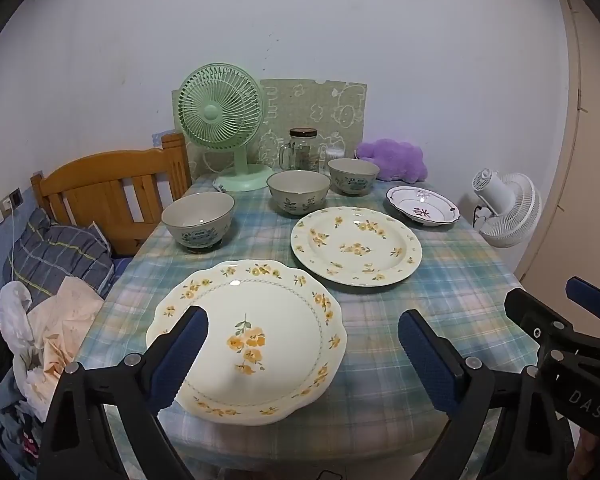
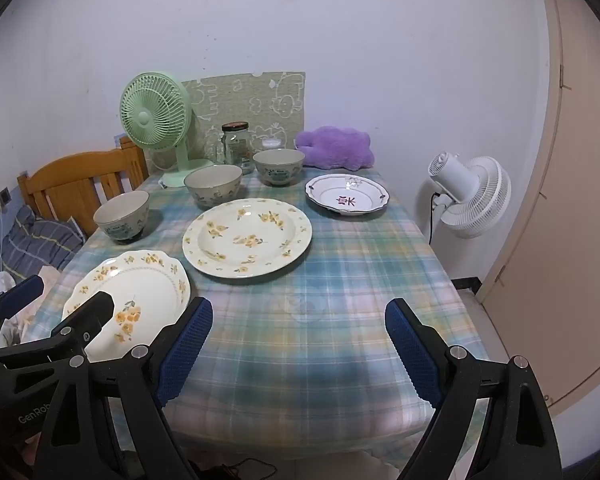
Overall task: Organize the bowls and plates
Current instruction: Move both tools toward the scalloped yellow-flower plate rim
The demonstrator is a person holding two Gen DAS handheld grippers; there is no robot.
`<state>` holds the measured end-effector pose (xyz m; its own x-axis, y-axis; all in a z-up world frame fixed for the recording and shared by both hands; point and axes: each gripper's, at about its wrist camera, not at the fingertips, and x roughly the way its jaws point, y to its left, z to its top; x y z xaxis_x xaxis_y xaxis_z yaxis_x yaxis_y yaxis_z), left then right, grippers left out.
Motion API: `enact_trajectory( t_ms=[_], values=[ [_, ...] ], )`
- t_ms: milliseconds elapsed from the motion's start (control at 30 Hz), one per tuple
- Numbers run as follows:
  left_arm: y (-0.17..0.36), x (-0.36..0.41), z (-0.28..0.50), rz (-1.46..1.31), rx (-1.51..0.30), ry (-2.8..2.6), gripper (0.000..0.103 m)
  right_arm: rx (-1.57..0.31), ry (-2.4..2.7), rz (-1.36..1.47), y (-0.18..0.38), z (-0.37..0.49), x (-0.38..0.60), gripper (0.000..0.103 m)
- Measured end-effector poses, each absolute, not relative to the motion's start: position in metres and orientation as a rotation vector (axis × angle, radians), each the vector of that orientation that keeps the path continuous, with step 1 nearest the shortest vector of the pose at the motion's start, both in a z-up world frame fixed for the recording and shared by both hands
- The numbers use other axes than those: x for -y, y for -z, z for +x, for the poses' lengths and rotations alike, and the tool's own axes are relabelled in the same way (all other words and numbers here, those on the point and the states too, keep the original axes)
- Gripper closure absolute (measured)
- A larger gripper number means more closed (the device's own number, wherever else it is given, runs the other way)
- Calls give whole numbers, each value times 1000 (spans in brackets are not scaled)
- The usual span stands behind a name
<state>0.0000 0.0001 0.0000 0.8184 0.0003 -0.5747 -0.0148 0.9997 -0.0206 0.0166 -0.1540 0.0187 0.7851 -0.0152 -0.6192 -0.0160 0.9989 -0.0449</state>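
On the plaid-clothed table (image 1: 452, 292) lie a scalloped yellow-flower plate (image 1: 256, 340) at the front left, a round yellow-flower plate (image 1: 356, 246) in the middle and a small white plate with a red mark (image 1: 422, 210) at the back right. Three grey-green bowls stand behind: left (image 1: 198, 220), middle (image 1: 298, 192), back (image 1: 353, 176). My left gripper (image 1: 302, 344) is open and empty above the scalloped plate's near edge. My right gripper (image 2: 298, 334) is open and empty over bare cloth, to the right of the scalloped plate (image 2: 140, 300); the round plate (image 2: 247, 238) lies ahead.
A green desk fan (image 1: 220, 120), a glass jar (image 1: 303, 150), a patterned board and a purple plush (image 1: 394, 160) line the table's back edge. A wooden chair (image 1: 112, 196) and piled clothes are on the left. A white fan (image 2: 470, 196) and a door are on the right.
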Motion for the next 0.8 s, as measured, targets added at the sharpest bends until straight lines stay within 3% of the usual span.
enact_trajectory(
  t_ms=[800],
  values=[
    [0,0,0,-25,-613,-8,7,-668,0,-49,-18,17,155,13]
  ],
)
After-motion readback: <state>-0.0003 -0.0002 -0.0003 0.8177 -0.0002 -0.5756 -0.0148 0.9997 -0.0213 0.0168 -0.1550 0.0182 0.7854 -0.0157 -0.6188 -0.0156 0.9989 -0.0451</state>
